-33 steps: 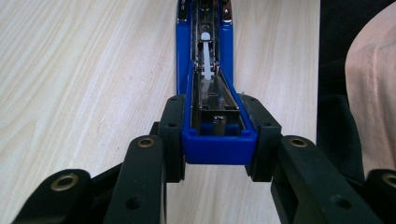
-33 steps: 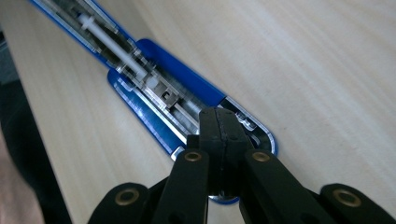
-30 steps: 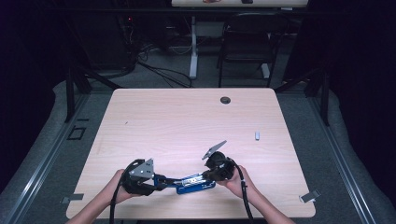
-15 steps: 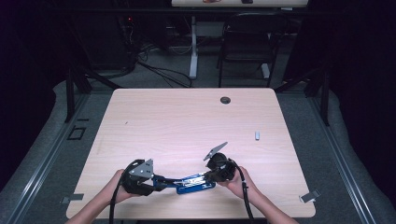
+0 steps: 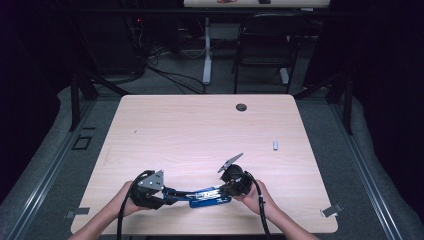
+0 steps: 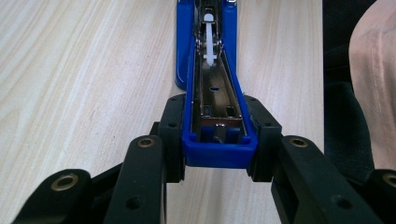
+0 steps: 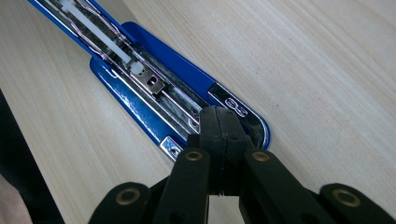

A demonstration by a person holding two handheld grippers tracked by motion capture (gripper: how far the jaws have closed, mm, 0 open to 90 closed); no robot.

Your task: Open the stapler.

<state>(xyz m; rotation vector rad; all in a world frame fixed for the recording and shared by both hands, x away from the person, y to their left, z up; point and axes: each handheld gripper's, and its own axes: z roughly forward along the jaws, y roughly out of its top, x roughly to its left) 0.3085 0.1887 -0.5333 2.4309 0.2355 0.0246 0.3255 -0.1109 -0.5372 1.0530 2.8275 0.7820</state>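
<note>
A blue stapler [image 5: 210, 196] lies swung open near the table's front edge, its metal staple channel [image 6: 215, 93] facing up. My left gripper [image 5: 172, 194] holds its left end: in the left gripper view the jaws [image 6: 219, 140] clamp both sides of the blue arm's end. My right gripper [image 5: 222, 191] comes in from the right. In the right gripper view its jaws [image 7: 218, 126] are shut together, their tips resting on the front end of the stapler [image 7: 154, 88] by the chrome plate. I see nothing between its pads.
A small white object [image 5: 275, 145] lies on the wooden table [image 5: 200, 135] toward the right edge. A dark cable hole [image 5: 241, 107] sits near the far edge. A chair [image 5: 265, 45] and cables stand on the floor beyond the table.
</note>
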